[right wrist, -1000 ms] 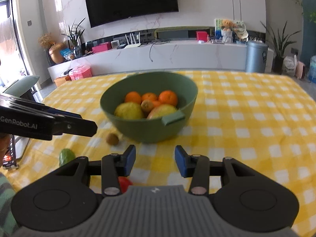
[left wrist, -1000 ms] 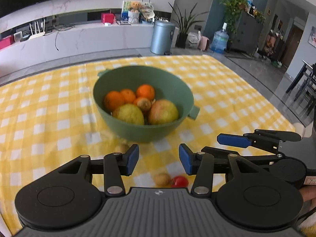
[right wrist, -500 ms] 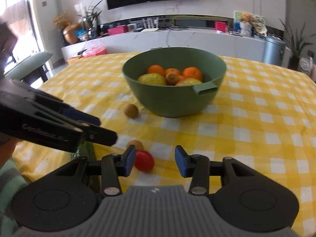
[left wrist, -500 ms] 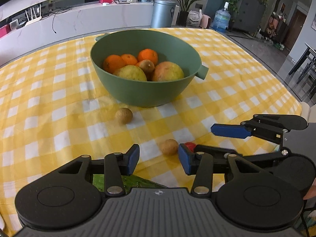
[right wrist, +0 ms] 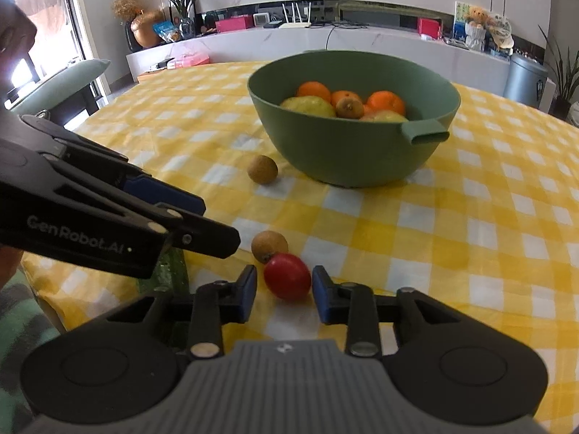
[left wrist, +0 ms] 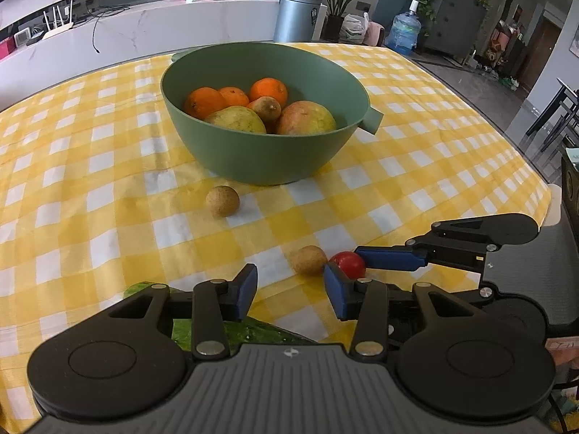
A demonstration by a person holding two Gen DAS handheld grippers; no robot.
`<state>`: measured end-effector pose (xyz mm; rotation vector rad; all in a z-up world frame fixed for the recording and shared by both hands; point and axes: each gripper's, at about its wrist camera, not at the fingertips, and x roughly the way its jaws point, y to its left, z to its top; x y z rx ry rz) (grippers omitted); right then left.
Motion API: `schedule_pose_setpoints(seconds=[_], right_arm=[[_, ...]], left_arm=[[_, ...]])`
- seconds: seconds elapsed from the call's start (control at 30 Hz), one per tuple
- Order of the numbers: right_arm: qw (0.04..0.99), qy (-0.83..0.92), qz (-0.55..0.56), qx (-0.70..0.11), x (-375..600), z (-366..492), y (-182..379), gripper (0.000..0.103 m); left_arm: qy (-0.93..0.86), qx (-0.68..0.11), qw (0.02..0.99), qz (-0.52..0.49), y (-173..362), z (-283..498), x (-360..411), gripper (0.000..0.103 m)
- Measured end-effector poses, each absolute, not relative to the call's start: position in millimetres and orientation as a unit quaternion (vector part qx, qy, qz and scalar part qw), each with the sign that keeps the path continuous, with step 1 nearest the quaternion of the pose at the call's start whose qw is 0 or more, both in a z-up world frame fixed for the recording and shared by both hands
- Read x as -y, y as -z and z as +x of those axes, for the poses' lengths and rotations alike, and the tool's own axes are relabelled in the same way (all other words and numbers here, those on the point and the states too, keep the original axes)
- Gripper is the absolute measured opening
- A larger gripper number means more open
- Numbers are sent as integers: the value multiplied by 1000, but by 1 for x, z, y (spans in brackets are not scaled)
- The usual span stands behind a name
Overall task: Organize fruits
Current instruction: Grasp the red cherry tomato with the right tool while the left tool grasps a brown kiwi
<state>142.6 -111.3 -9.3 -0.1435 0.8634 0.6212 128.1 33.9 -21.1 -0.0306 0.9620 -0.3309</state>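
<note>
- Red fruit (right wrist: 287, 276) lies on the near table (right wrist: 470, 224), between the right gripper's (right wrist: 284, 291) released fingers (right wrist: 247, 291), touching neither that I can tell.
- Close gently: it looks smooth and likely to roll.
- A brown fruit (right wrist: 269, 245) touches it on the far-left side; avoid nudging it.
- Left gripper (left wrist: 289, 291) hovers released, holding nothing.
- Carry it to the green bowl (right wrist: 347, 159) farther back.

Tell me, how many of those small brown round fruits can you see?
3. One sits in the green bowl among the oranges; one lies on the cloth just before the bowl; one touches the red fruit near the grippers. More may hide deeper inside.
</note>
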Motion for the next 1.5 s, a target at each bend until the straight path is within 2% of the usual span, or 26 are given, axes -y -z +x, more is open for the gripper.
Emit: schedule_pose_setpoints(seconds=[0.07, 0.6, 0.8, 1.07, 1.5], right_arm=[[860, -293, -66, -412, 112, 143, 9, 25], [887, -199, -11, -417, 146, 151, 2, 25], [885, -193, 4, -424, 150, 154, 5, 24], [883, -189, 2, -429, 148, 156, 6, 24], [884, -189, 2, -427, 148, 157, 7, 24]], left_arm=[[161, -460, 873, -13, 22, 128, -33, 50], [179, -459, 869, 45, 37, 141, -3, 50], [171, -462, 868, 65, 44, 144, 5, 45], [168, -459, 869, 81, 48, 143, 11, 29], [156, -440, 883, 46, 35, 139, 0, 28]])
